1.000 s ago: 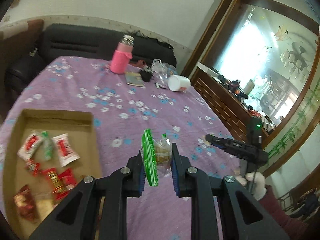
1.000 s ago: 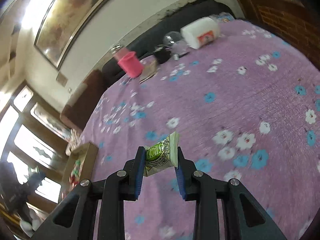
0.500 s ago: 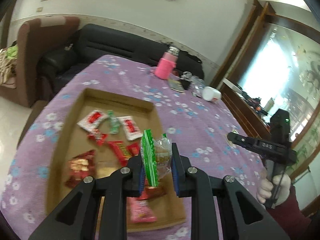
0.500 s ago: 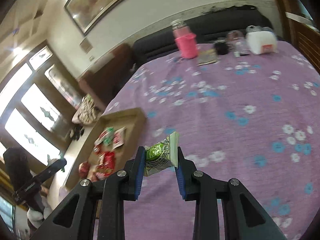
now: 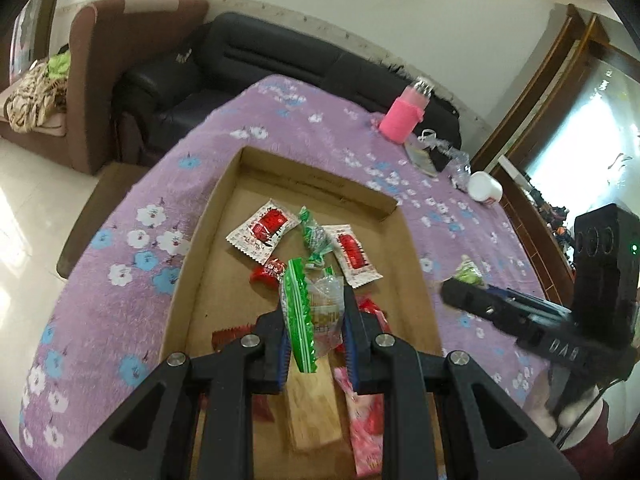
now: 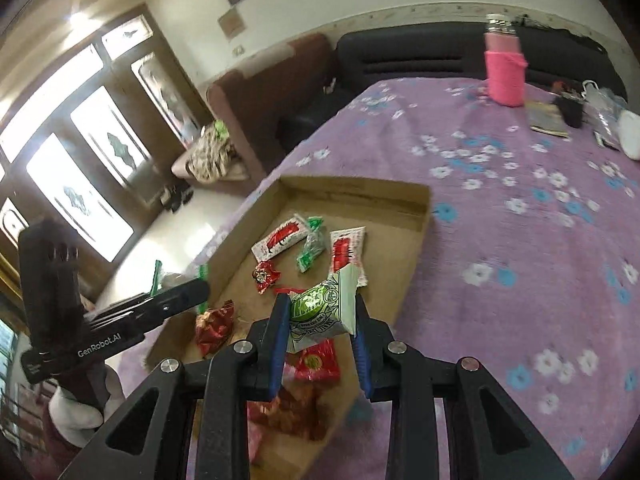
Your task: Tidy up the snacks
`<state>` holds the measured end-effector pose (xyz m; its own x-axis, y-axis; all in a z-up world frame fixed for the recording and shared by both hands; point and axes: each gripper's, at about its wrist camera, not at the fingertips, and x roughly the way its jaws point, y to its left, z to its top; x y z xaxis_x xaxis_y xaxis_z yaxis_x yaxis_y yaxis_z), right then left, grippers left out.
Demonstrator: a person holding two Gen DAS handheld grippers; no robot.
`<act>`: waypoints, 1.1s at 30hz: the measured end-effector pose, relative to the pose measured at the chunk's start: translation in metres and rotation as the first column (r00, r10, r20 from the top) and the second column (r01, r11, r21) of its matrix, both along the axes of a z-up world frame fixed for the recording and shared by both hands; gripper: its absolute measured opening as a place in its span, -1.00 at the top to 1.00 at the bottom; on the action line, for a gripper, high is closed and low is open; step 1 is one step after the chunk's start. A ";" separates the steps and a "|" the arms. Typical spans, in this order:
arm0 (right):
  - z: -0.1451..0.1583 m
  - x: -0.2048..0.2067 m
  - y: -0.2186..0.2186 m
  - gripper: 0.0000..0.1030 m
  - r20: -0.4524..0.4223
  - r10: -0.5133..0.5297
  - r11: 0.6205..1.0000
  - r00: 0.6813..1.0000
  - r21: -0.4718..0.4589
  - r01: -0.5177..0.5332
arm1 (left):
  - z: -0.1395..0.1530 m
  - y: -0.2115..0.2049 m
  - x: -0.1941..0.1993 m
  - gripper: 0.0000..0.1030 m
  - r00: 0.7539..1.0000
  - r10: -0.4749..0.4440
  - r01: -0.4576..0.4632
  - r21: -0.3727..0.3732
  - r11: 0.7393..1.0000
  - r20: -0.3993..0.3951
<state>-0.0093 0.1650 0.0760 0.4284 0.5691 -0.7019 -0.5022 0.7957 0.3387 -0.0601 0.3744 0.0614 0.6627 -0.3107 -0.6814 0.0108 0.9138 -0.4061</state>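
Observation:
A shallow cardboard tray (image 5: 192, 264) lies on the purple flowered tablecloth and holds several red, white and green snack packets (image 5: 262, 231). My left gripper (image 5: 316, 324) is shut on a clear snack bag with a green edge (image 5: 310, 312), held above the tray's near half. My right gripper (image 6: 320, 312) is shut on a green and white snack packet (image 6: 322, 310), held over the tray's near right part (image 6: 416, 240). The right gripper also shows in the left wrist view (image 5: 464, 296), just right of the tray.
A pink bottle (image 5: 402, 118), a small book, a dark cup, crumpled plastic and a white jar (image 5: 485, 189) stand at the table's far end. A black sofa and a brown armchair lie beyond the table. The table edge falls off left of the tray.
Both grippers have moved left from over the bare tablecloth to above the tray, each still holding its snack. The tray now fills the middle of both views.

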 end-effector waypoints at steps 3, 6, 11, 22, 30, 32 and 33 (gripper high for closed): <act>-0.013 0.013 0.014 0.38 -0.014 -0.001 0.999 1.000 -0.038 0.000 | -0.007 -0.004 0.016 0.59 1.000 0.000 0.000 0.011 1.000 -0.030; -0.022 0.023 0.020 0.36 -0.010 -0.011 0.998 1.000 -0.068 0.010 | -0.014 -0.005 0.030 0.59 0.998 0.007 -0.007 0.009 1.000 -0.059; -0.023 0.030 0.018 0.05 0.013 -0.039 0.998 0.999 -0.052 0.040 | -0.018 -0.004 0.038 0.23 0.997 0.028 -0.029 -0.001 1.000 -0.072; 0.005 0.001 -0.014 -0.07 0.107 -0.095 0.995 0.990 -0.020 0.097 | 0.017 -0.016 0.003 -0.24 0.997 0.058 -0.063 0.074 0.995 0.057; 0.015 -0.055 -0.083 -0.10 0.163 -0.236 0.971 0.958 0.009 0.238 | 0.063 -0.061 -0.066 -0.68 0.945 0.125 -0.200 0.232 0.952 0.303; 0.016 -0.067 -0.100 -0.17 0.173 -0.272 0.962 0.947 0.026 0.272 | 0.073 -0.075 -0.082 -0.73 0.926 0.129 -0.226 0.248 0.942 0.354; 0.016 -0.075 -0.111 -0.19 0.176 -0.293 0.956 0.940 0.037 0.291 | 0.078 -0.082 -0.089 -0.81 0.918 0.130 -0.236 0.254 0.938 0.374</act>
